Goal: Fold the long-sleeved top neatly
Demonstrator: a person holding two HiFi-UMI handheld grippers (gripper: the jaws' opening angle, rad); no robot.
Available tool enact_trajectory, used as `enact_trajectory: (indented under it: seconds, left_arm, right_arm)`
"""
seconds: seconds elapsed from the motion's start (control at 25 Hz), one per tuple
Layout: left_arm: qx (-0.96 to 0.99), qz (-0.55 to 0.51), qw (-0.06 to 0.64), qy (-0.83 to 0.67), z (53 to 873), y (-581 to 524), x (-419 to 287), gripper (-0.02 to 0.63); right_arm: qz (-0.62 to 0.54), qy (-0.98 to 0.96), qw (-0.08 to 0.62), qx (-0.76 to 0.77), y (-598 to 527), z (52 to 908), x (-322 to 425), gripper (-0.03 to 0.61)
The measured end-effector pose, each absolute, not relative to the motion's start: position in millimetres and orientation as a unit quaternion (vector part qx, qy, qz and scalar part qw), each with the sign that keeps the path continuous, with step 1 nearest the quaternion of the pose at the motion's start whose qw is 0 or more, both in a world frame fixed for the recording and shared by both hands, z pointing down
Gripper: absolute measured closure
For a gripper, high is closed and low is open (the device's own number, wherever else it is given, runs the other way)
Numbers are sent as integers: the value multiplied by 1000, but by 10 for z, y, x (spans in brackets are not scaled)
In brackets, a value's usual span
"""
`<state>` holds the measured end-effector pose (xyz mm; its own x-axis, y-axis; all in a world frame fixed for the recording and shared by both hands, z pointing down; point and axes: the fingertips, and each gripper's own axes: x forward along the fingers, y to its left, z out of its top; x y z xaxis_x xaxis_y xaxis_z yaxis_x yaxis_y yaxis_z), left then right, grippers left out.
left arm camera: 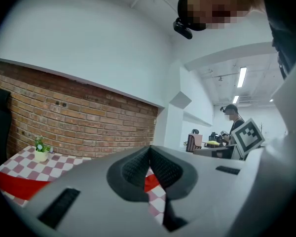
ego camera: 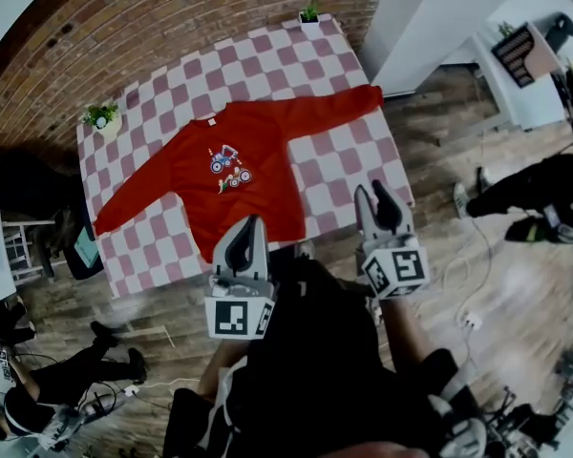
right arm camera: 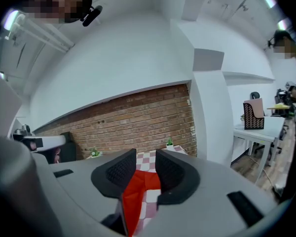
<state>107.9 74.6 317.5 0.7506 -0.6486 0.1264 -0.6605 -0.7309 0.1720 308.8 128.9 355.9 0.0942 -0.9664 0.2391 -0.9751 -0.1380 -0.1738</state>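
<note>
**Red top lies spread flat; both tongs hang at the near edge, holding nothing**

The bright red long-sleeved top [ego camera: 258,151] lies face up on the table with the pink-and-white checked cloth [ego camera: 334,170]. It is unfolded. A small printed motif in blue, white and red sits on the chest. The neckline points toward the far edge and the hem lies along the near edge. One sleeve runs out straight toward the table's right edge and its cuff ends just short of that edge. The other sleeve slants down toward the left edge. The body looks smooth, with only slight creasing near the hem.

Two small containers stand on the table, both well apart from the top. A little white pot with a green plant [ego camera: 309,14] sits at the far right corner. A pale pot holding a leafy green plant [ego camera: 101,118] sits at the far left corner.

The left gripper [ego camera: 246,223] hangs at the near edge, its tip over the hem in the head view. Its own view shows the dark ribbed pads [left arm camera: 138,168] pressed together with nothing between them. The right gripper [ego camera: 372,193] hangs over the near right corner, beside the top. Its jaws stand narrowly apart. Red cloth shows through the gap in the right gripper view, but it lies beyond the pads and is not gripped.
</note>
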Motion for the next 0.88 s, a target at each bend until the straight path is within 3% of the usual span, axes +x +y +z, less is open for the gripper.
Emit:
enact_trajectory:
  seconds: [0.88]
  left_arm:
    - [951,58,130,-274,3561,-617,2079,607]
  right_arm:
    - [238,-551,45,799,-93,4678,4537,474]
